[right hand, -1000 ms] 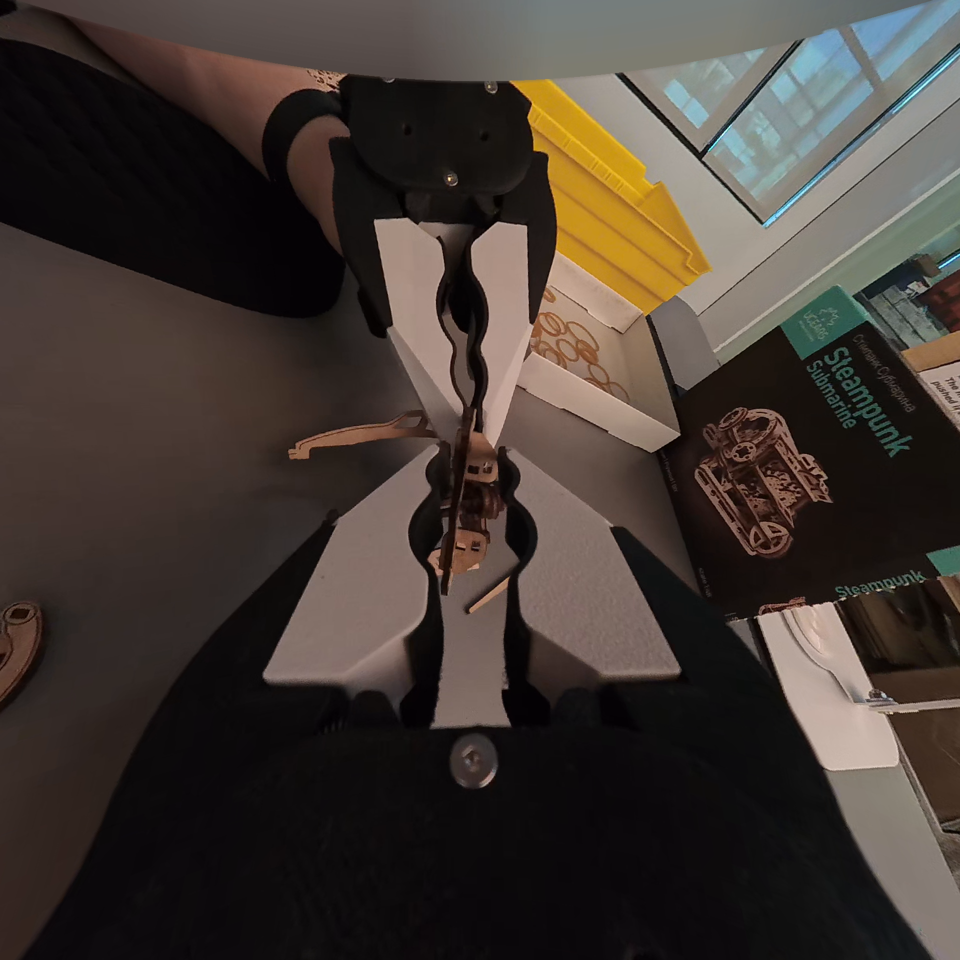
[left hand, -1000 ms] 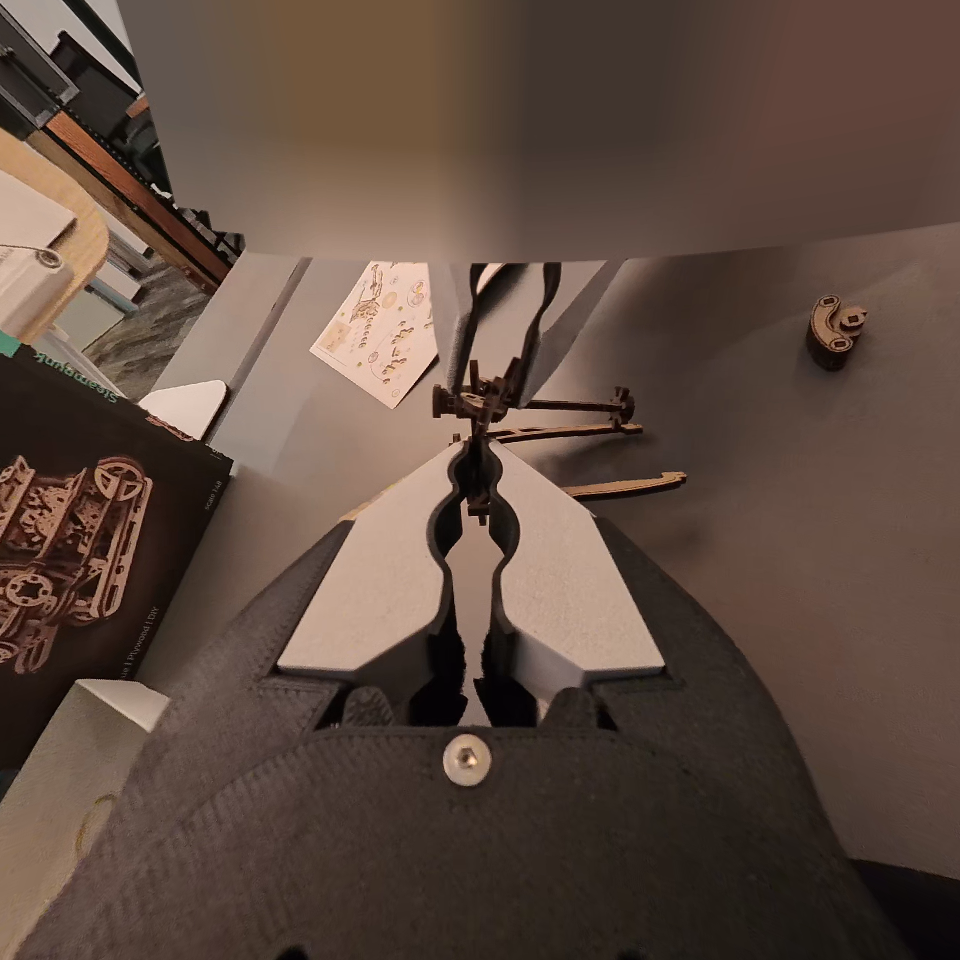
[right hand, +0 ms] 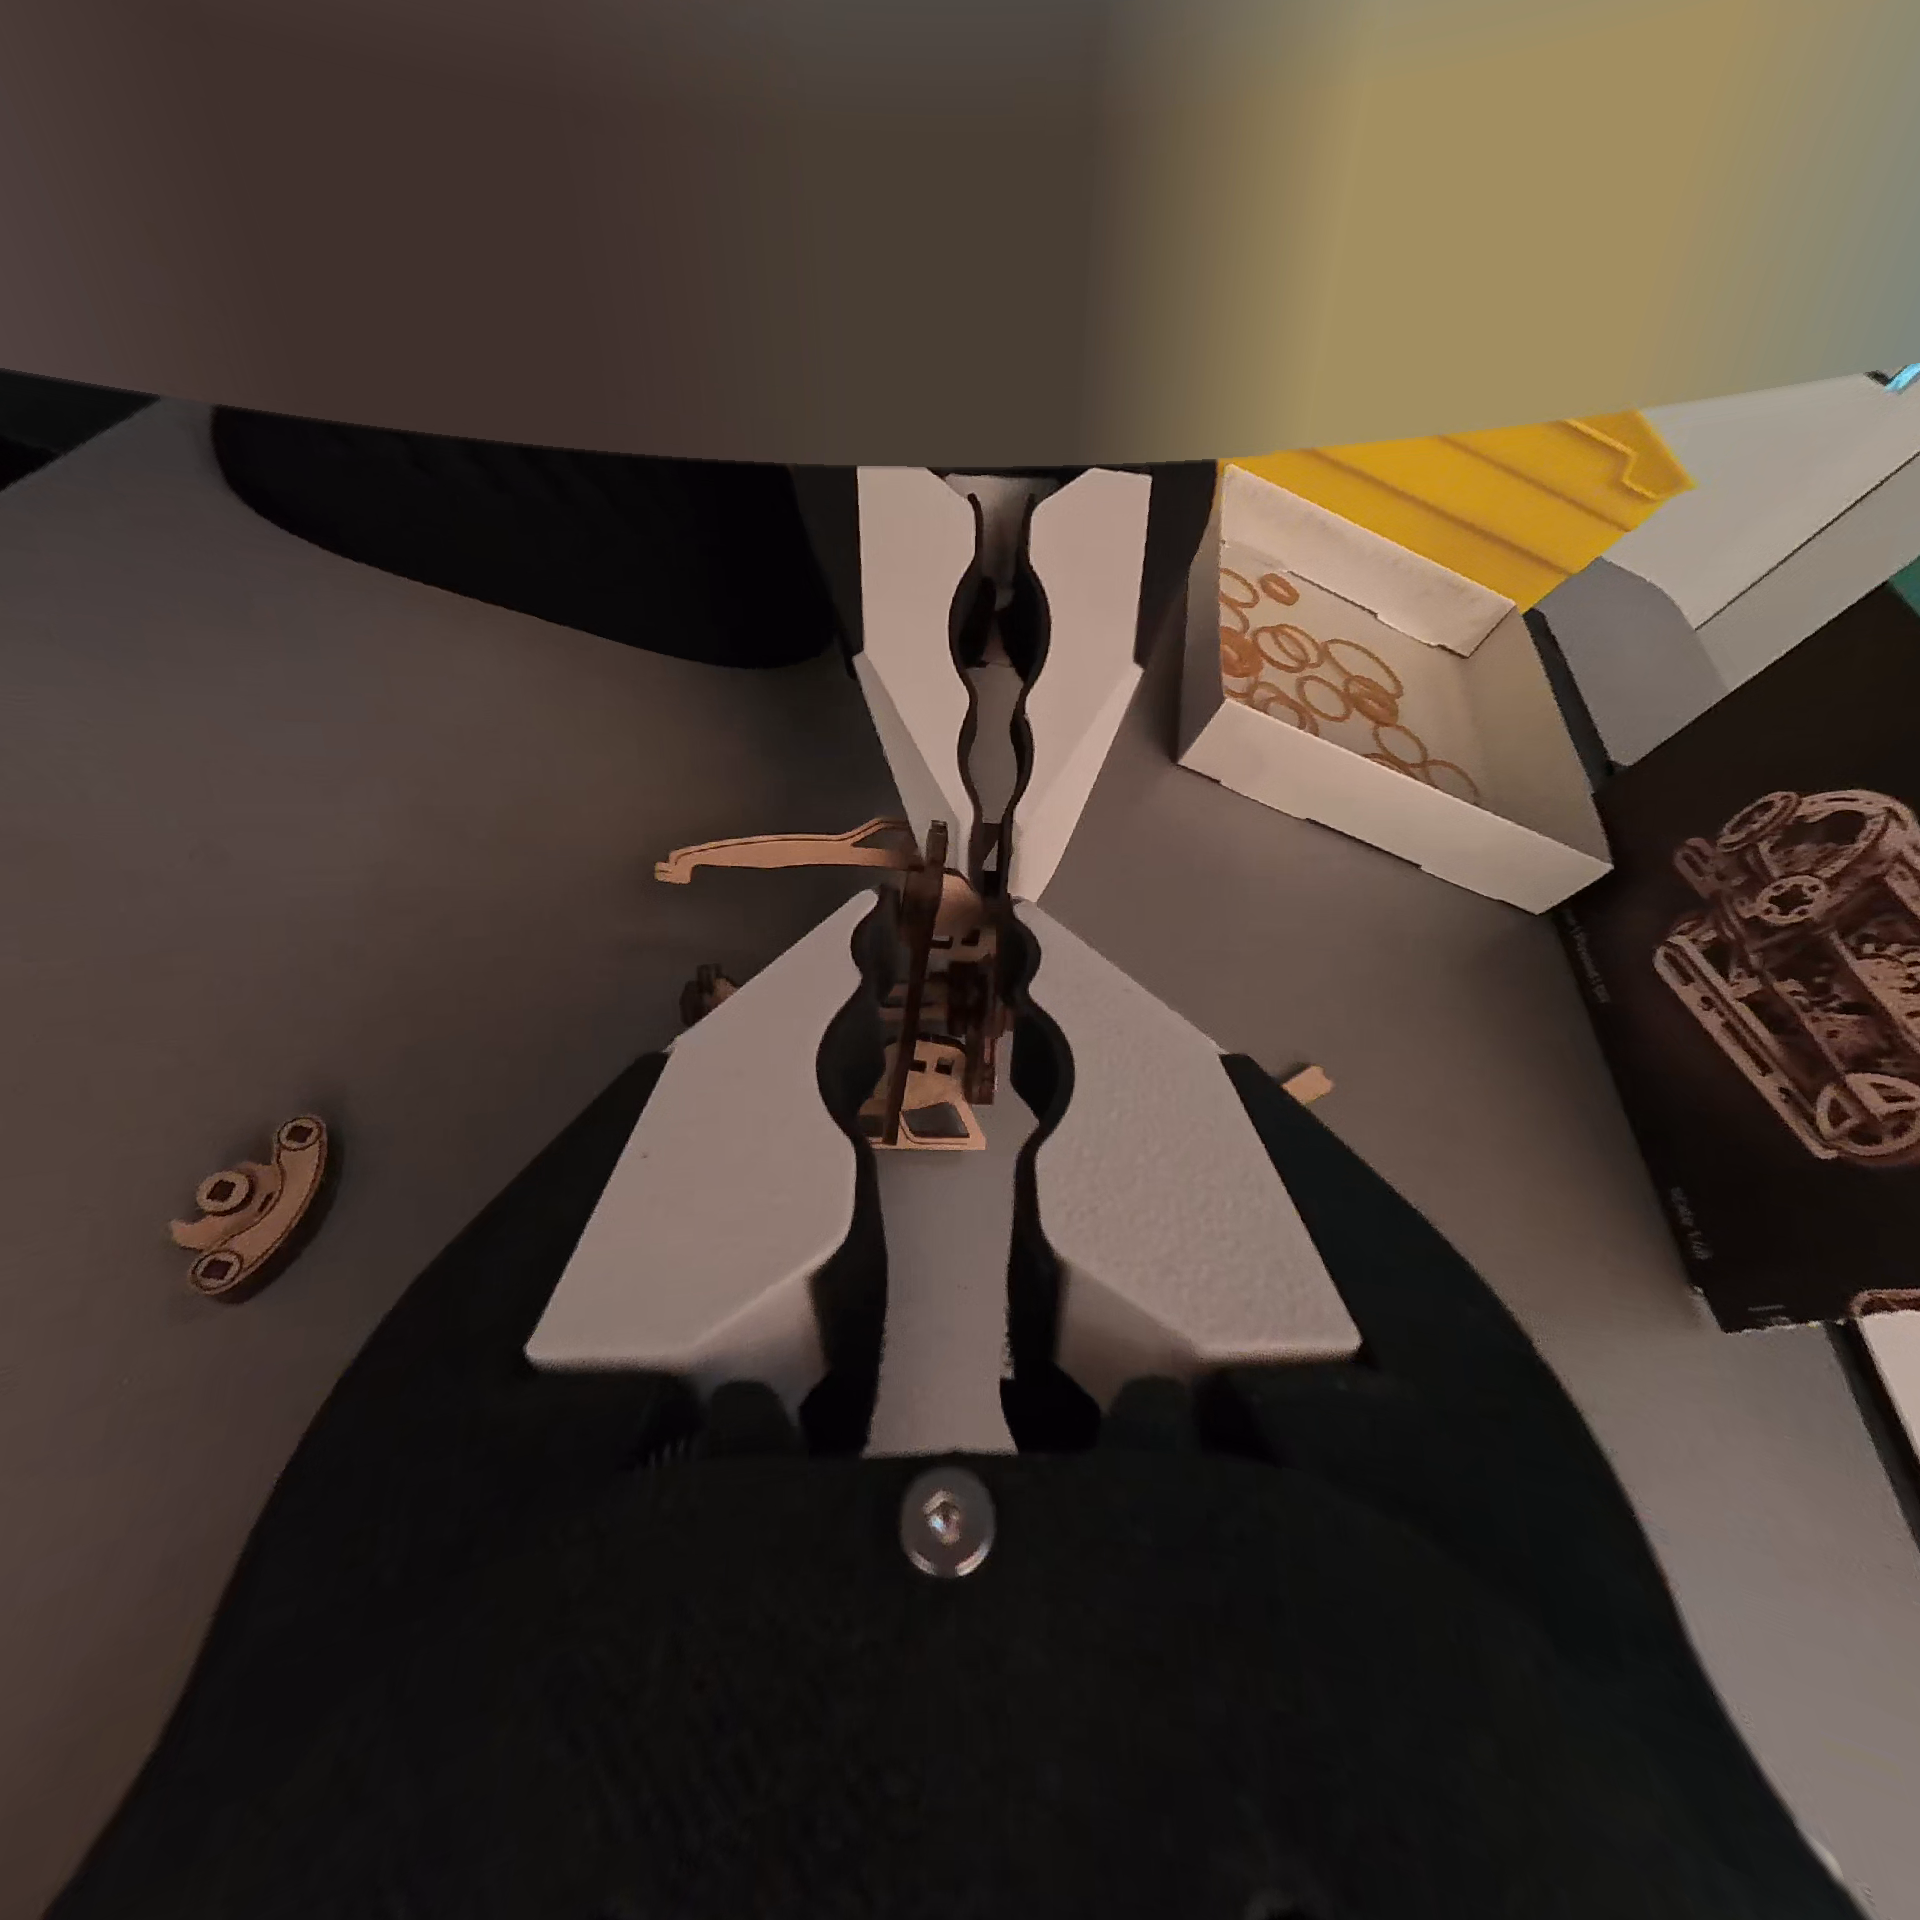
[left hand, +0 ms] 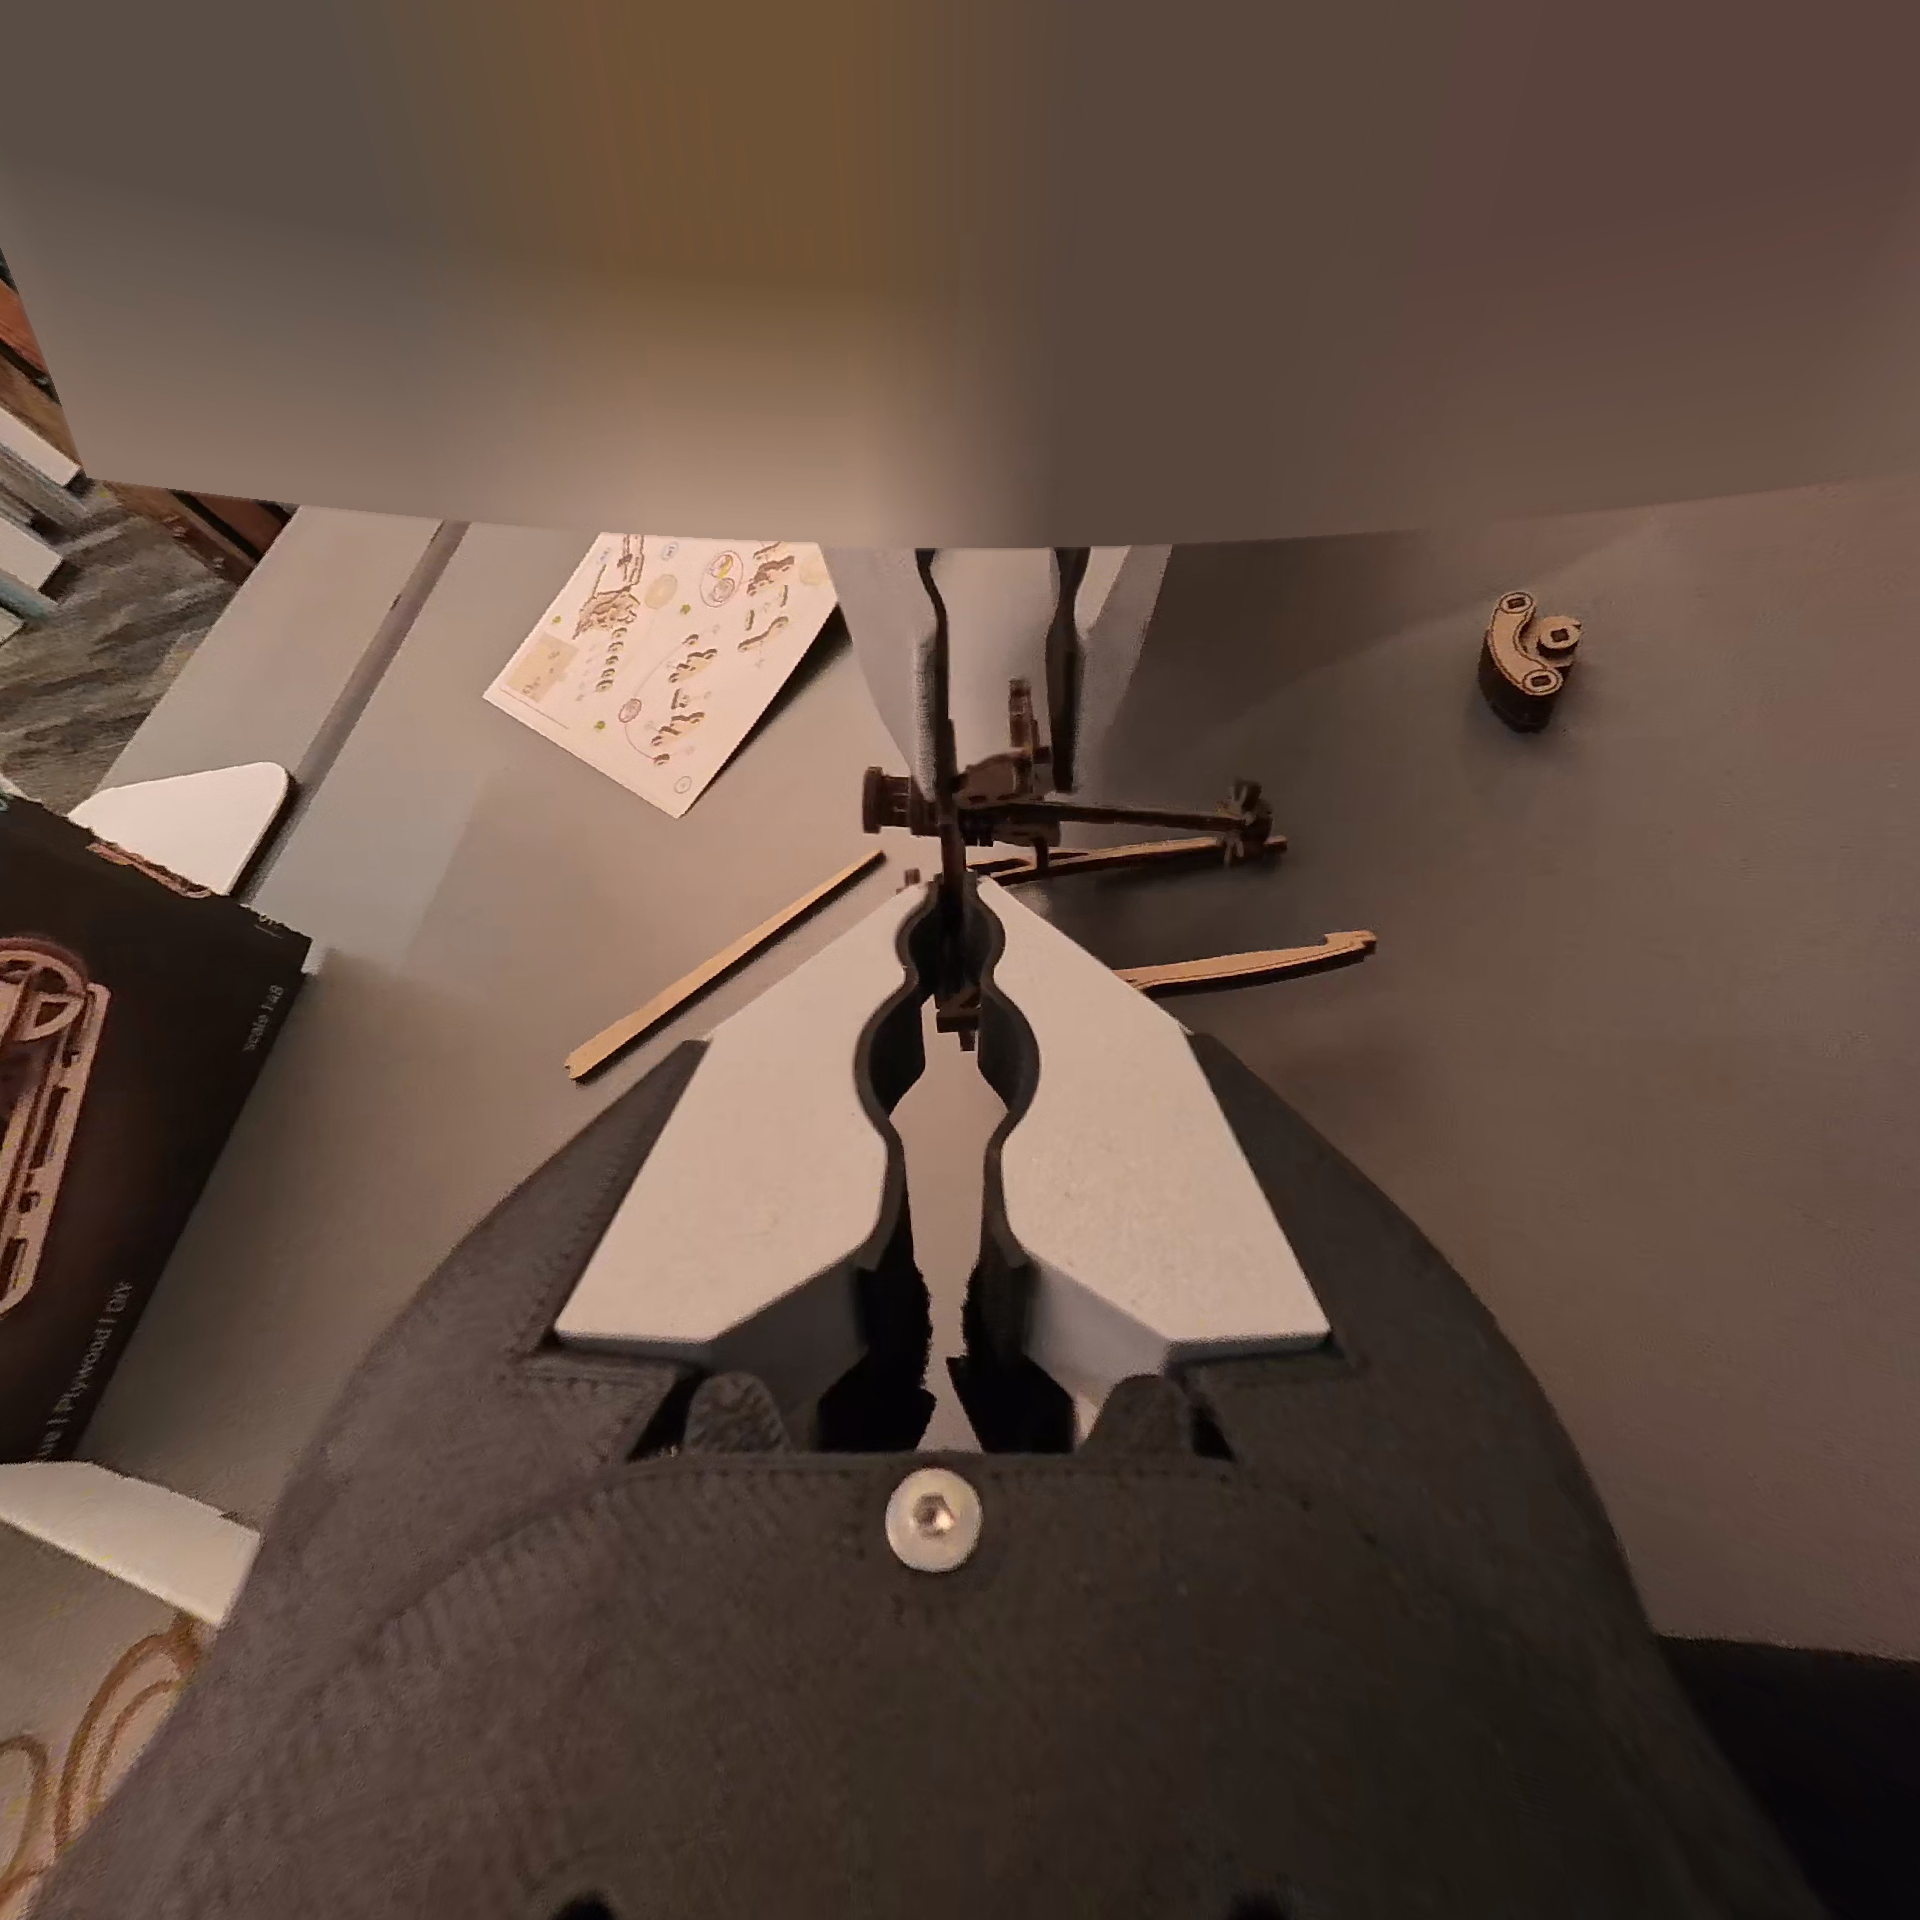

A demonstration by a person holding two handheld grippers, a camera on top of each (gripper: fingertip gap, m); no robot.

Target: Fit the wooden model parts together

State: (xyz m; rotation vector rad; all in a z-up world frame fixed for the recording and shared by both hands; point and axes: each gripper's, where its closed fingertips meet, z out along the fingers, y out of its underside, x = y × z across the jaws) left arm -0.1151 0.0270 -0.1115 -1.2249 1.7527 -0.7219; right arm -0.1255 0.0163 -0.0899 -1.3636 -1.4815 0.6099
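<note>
- The left gripper (left hand: 948,906) was pressed together on a thin dark part (left hand: 951,971). The part stood upright between the tips, and the hold had not changed from a second before.
- The right gripper (right hand: 940,914) faced it tip to tip. It was pinching the wooden sub-assembly (right hand: 935,1023) in the hollows of its fingers, above the grey table (right hand: 364,831).
- Change noted: seen from the left wrist, the right gripper's fingers stood straighter than a second earlier. The sub-assembly sat more squarely over the thin part.
- Both wrist views had shifted slightly. A flat stick (left hand: 727,961) now lay in full view on the table to the left of the left gripper's tips.
- Judgement: the two parts met at the tips and had been brought better into line. Whether the joint had seated could not be told, as the fingers hid it.
- A loose lever piece (left hand: 1247,958) lay just right of the tips, untouched.
- Farther off, the long axle (left hand: 1143,821) reached right from the sub-assembly.
- The curved part (left hand: 1527,660) at far right and the instruction sheet (left hand: 665,665) at far left lay as before.
</note>
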